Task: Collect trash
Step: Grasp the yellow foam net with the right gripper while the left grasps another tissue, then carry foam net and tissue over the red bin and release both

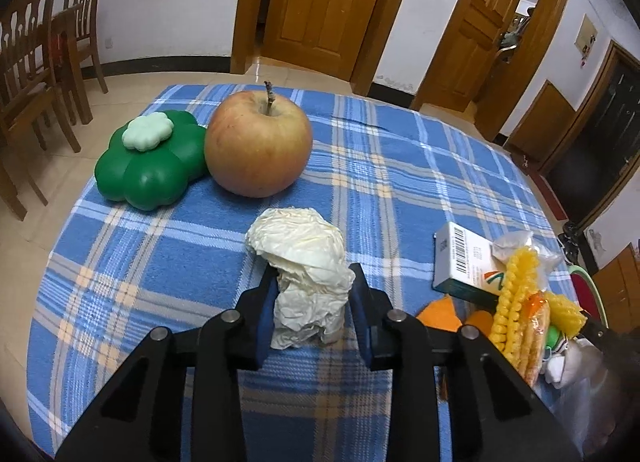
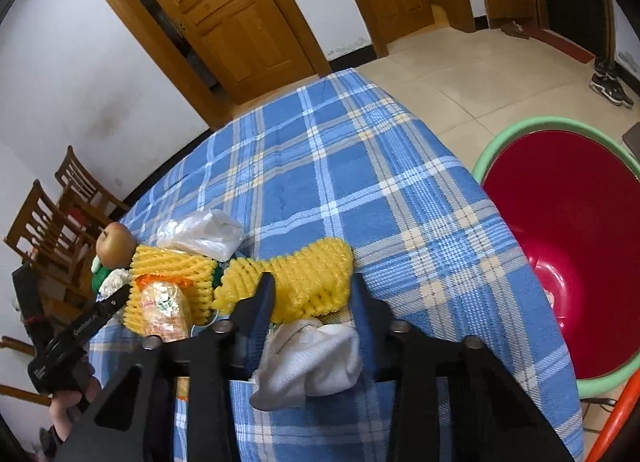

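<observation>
Left gripper (image 1: 312, 290) clamped on crumpled paper (image 1: 302, 262), right gripper (image 2: 310, 294) jaws apart around yellow foam net (image 2: 308, 278); I see most trash unbinned, basin (image 2: 560, 221) nearly empty.

A crumpled white paper ball (image 1: 306, 274) stands on the blue checked tablecloth (image 1: 160, 262), in front of the apple (image 1: 258, 143). Right of the paper ball lie a small white box (image 1: 466, 262) and bumpy yellow foam nets (image 1: 516, 290). One yellow foam net (image 2: 308, 280) lies flat beside a white cloth (image 2: 310, 366).

Crumpled matt paper wad (image 1: 306, 270), woven tablecloth (image 1: 380, 181)
</observation>
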`<state>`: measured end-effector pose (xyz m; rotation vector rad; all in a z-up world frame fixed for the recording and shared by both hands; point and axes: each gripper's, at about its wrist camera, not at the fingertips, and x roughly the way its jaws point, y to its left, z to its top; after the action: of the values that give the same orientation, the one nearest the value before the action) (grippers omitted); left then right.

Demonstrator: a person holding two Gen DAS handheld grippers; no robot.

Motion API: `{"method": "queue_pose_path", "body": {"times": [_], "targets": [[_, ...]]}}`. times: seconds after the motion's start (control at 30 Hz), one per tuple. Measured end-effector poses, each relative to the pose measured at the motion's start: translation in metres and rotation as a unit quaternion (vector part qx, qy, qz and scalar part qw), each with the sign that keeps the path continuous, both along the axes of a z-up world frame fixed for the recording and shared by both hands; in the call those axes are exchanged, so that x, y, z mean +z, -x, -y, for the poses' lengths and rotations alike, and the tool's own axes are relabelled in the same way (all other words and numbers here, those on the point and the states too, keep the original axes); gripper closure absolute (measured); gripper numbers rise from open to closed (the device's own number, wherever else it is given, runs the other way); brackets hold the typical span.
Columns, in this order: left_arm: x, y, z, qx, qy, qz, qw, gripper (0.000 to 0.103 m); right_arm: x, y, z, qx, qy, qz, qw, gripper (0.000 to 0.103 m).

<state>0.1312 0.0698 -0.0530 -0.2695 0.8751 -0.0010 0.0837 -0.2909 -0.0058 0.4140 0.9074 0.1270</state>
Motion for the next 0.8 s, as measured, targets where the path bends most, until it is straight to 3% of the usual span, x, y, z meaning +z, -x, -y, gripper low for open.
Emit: {"method": "queue_pose_path", "body": {"times": [0.07,0.13,0.5,0.8], "targets": [[0.001,0.002,0.001,-0.003,0.005,0.001,1.0,0.069,0.002,0.001,-0.001,-0.002,0.015,0.006,1.0,0.088],[0.002,0.006,0.002,-0.009,0.008,0.007,0.9999,0.069,0.005,0.004,-0.001,-0.008,0.028,0.015,0.999,0.091],[0.016,0.016,0.006,-0.025,0.017,0.031,0.9991,0.069,0.035,0.031,0.019,-0.055,0.034,0.058,0.996,0.092],[0.034,0.027,0.017,-0.044,0.016,0.049,0.9977,0.069,0.045,0.055,0.048,-0.091,0.039,0.064,0.993,0.092]]}}
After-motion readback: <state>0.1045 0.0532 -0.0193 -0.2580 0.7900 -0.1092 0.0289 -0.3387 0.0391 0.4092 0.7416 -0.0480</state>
